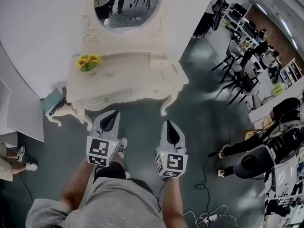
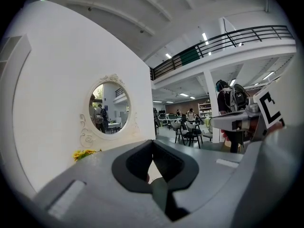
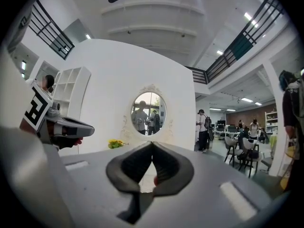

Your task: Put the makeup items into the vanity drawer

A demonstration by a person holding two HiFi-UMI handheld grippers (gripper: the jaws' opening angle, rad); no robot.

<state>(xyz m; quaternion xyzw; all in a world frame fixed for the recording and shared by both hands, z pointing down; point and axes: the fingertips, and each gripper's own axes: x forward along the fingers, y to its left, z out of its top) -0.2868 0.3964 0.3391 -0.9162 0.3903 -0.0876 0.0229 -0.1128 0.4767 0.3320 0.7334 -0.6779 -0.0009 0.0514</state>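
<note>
While you are facing the vanity [image 1: 142,75], you are holding the left gripper [image 1: 115,113] and right gripper [image 1: 167,123] near it — both pressed together, empty.

Cream-white vanity [image 1: 124,77] with scrolled trim. Yellow flowers [image 1: 89,60] over green leaves. Pale grey left gripper [image 1: 113,114] and right gripper [image 1: 169,125], black inside the jaws, black-and-white square markers on 2 cubes. Dark grey-green floor [image 1: 199,108]. White wall [image 1: 42,27].
</note>
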